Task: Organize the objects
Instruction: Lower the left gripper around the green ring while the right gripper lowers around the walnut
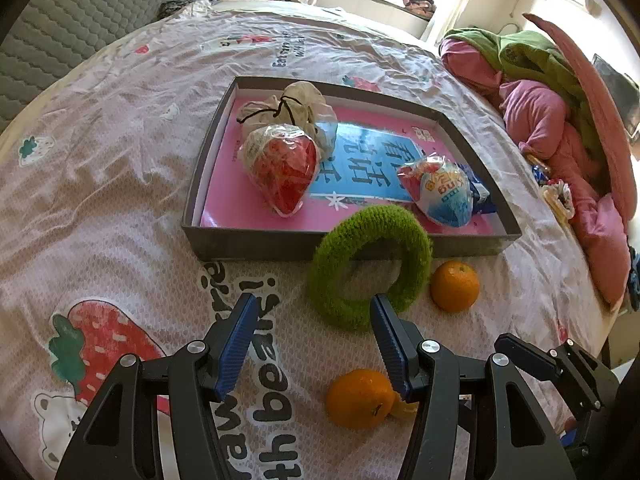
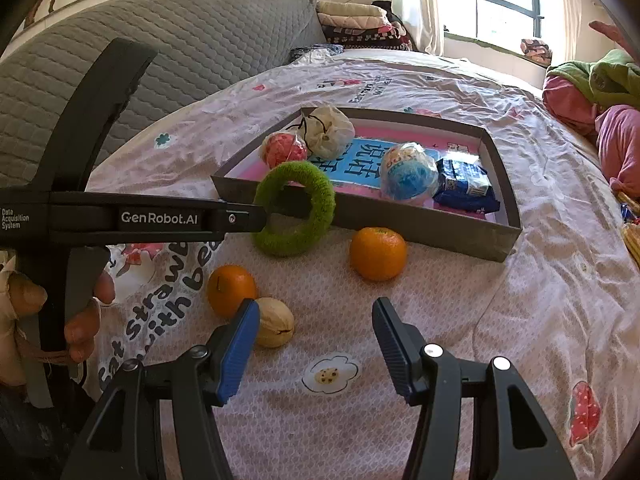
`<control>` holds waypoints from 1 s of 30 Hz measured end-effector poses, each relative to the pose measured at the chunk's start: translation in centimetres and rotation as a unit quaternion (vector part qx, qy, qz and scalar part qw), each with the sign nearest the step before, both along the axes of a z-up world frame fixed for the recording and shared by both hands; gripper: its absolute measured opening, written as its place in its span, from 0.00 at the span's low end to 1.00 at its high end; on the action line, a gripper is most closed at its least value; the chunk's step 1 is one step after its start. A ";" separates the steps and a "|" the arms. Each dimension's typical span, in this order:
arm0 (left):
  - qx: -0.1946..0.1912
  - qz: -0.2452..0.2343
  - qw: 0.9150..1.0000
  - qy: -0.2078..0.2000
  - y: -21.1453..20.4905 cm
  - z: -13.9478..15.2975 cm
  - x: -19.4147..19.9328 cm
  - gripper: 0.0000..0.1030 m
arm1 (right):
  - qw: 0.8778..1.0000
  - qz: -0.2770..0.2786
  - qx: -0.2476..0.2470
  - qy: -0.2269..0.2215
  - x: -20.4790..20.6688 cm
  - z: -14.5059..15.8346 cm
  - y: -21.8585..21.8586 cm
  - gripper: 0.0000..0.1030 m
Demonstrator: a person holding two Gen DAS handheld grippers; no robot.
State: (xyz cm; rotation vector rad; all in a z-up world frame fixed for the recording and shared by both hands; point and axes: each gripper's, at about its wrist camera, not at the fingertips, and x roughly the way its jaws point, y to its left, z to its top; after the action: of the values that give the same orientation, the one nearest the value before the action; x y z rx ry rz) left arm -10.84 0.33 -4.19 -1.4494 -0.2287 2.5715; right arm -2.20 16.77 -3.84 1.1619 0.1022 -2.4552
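A grey box (image 1: pixel 280 242) (image 2: pixel 400 216) with a pink and blue lining stands on the bed. In it lie a red strawberry bag (image 1: pixel 282 168), a white drawstring pouch (image 1: pixel 300 108), a blue-and-white bag (image 1: pixel 440 192) and a blue packet (image 2: pixel 464 184). A fuzzy green ring (image 1: pixel 370 266) (image 2: pixel 296 214) leans on the box's front wall. Two oranges (image 1: pixel 455 286) (image 1: pixel 360 398) and a walnut (image 2: pixel 274 322) lie on the sheet. My left gripper (image 1: pixel 312 344) is open, just short of the ring. My right gripper (image 2: pixel 314 346) is open and empty.
The bed sheet (image 1: pixel 100 200) has strawberry prints. A grey quilted headboard (image 2: pixel 180 40) rises at the back left. Pink and green bedding (image 1: pixel 540 100) is piled at the right. The left gripper's body (image 2: pixel 152 218) crosses the right wrist view's left side.
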 end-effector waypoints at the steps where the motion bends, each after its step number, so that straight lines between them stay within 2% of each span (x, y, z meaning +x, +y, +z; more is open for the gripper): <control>1: 0.000 0.000 1.000 0.000 0.0 0.0 0.1 0.58 | 1.000 0.000 0.001 -0.001 0.1 0.0 0.0 0.57; 30: -0.002 -0.002 1.000 -0.002 0.0 -0.2 0.7 0.58 | 0.999 0.027 0.019 -0.017 0.6 -1.7 -2.1 0.57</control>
State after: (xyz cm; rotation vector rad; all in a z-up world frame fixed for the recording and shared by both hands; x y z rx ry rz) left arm -10.16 0.33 -4.37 -1.4550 -0.2215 2.5670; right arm -1.65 14.72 -5.49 1.1995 0.1681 -2.3954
